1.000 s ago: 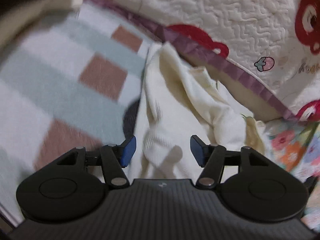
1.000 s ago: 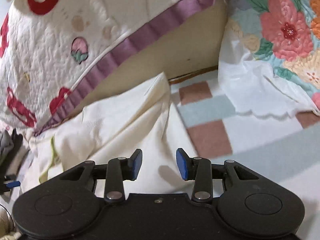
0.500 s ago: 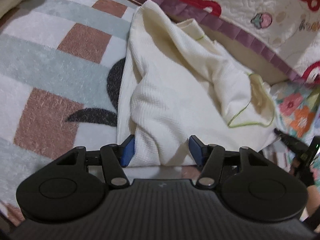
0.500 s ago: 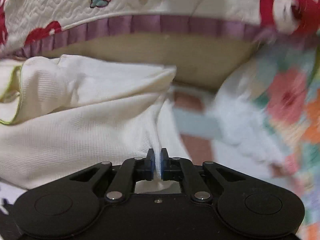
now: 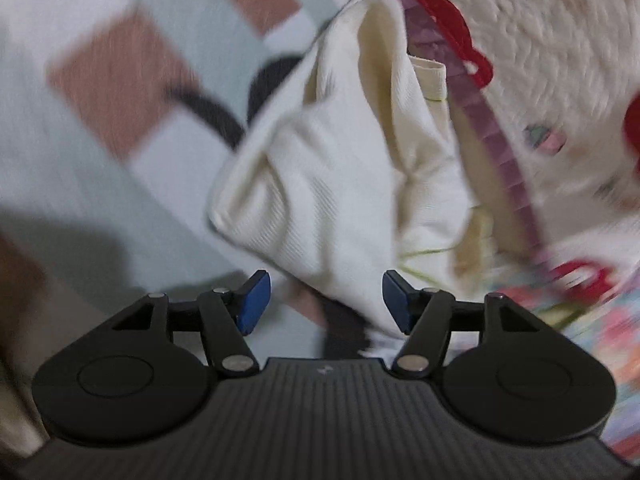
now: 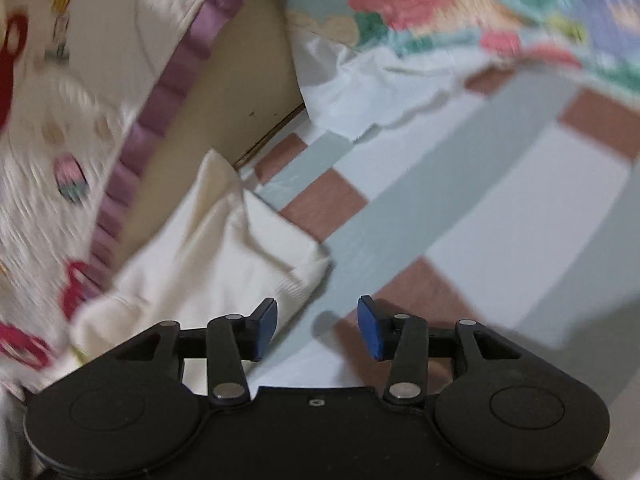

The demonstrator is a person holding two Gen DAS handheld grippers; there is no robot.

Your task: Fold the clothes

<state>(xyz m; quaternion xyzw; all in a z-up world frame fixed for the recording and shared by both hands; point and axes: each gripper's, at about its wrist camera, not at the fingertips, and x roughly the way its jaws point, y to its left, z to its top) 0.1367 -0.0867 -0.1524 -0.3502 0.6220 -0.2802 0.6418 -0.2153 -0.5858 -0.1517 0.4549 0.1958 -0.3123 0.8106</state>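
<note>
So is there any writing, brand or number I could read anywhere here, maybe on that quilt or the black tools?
None is readable.
White quilted cover with red shapes and purple trim: faint coloured marks that may be lettering, too blurred to read.
Black body of the left tool: a tiny pale mark, too small to read.
Cream ribbed garment: no text visible.

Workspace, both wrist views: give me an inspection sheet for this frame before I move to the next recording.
Surface: checked blanket in grey, white and brown, with a dark motif.
Job's things: cream garment, crumpled and partly folded, lying against the quilt edge.
Clutter: floral cloth with white lining at the far side.
Grippers: left gripper opening, garment corner between the jaws, not pressed; right gripper opening, nothing between them.
Cables: nothing seen.
Surroundings: white quilt, red prints, purple trim; both views are motion-blurred.
</note>
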